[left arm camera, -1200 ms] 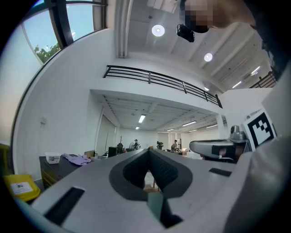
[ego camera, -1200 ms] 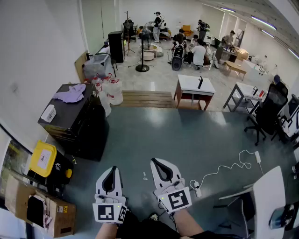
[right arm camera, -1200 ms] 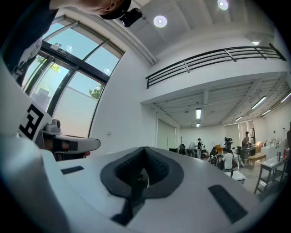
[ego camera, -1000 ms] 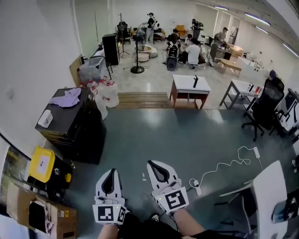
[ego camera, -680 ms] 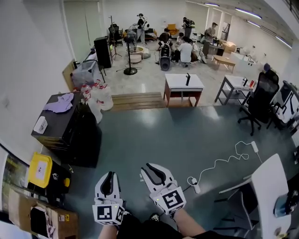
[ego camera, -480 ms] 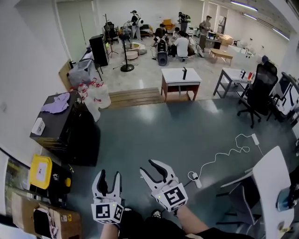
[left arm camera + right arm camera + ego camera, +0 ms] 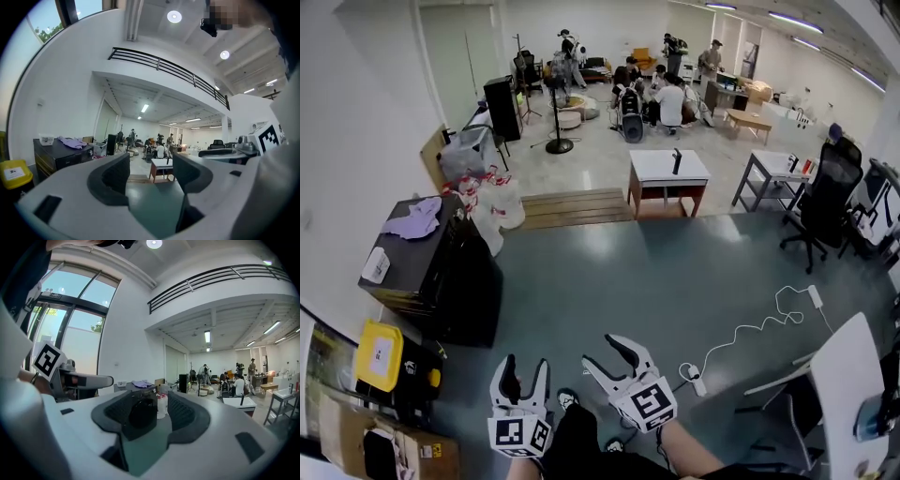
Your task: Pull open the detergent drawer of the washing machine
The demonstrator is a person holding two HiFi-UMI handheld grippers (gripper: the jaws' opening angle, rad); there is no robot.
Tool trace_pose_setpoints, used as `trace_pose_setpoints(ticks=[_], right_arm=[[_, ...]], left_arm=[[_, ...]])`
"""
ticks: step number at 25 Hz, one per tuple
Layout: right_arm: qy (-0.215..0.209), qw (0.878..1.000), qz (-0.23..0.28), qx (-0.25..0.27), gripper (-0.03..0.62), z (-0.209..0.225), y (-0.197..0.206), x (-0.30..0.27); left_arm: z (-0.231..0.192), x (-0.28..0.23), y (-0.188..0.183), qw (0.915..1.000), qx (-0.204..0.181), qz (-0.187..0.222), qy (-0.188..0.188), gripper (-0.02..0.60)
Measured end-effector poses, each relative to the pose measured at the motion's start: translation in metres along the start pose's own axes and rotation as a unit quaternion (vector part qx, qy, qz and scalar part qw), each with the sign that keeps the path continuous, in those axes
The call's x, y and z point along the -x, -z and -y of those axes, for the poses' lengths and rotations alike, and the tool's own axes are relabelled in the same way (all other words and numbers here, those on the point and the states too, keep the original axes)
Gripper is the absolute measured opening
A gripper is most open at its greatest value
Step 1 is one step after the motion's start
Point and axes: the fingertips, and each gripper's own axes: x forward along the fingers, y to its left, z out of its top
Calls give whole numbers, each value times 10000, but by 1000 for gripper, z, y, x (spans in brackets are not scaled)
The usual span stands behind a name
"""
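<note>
The left gripper and right gripper are each a white moulded shell with two curved jaws, lined inside with dark grey textured pads. Behind the jaws sits a cube with black-and-white square markers. Both pairs of jaws have just been opening, with nothing between them. Behind the grippers the person wears dark trousers.

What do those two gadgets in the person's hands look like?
They are a matching pair, the left gripper and the right gripper. Each has a white plastic body ending in two curved jaws lined with dark textured pads. Each carries a cube with black-and-white square markers near the hand. Both pairs of jaws have just been opening, with nothing between them.
</note>
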Motion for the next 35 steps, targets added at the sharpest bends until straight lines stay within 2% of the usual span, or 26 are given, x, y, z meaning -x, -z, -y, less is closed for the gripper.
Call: trace_pose_setpoints(ticks=[3, 7, 14, 20, 26, 31, 35], right_arm=[[87, 9999, 25, 67, 239, 21, -5, -30], [166, 9998, 128, 44, 238, 50, -20, -79], [166, 9997, 159, 31, 236, 87, -44, -190], [-71, 9999, 136, -20, 238, 97, -54, -283], [-557, 9984, 136, 20, 239, 97, -63, -364], [-1240, 9917, 321, 76, 239, 102, -81, -450], [-2003, 9791, 320, 154, 235, 104, -85, -521]], left_arm=[[-17, -33, -6, 9999, 82, 65, 6, 272], [-44, -84, -14, 9996, -35, 244, 122, 272], [-115, -179, -39, 9994, -42, 188, 282, 272], [-186, -228, -50, 9997, -56, 209, 68, 272], [-245, -266, -61, 9988, -77, 312, -372, 272], [-303, -300, -66, 9939, -89, 417, -1018, 272], [-346, -337, -74, 9849, -86, 553, -1641, 272]])
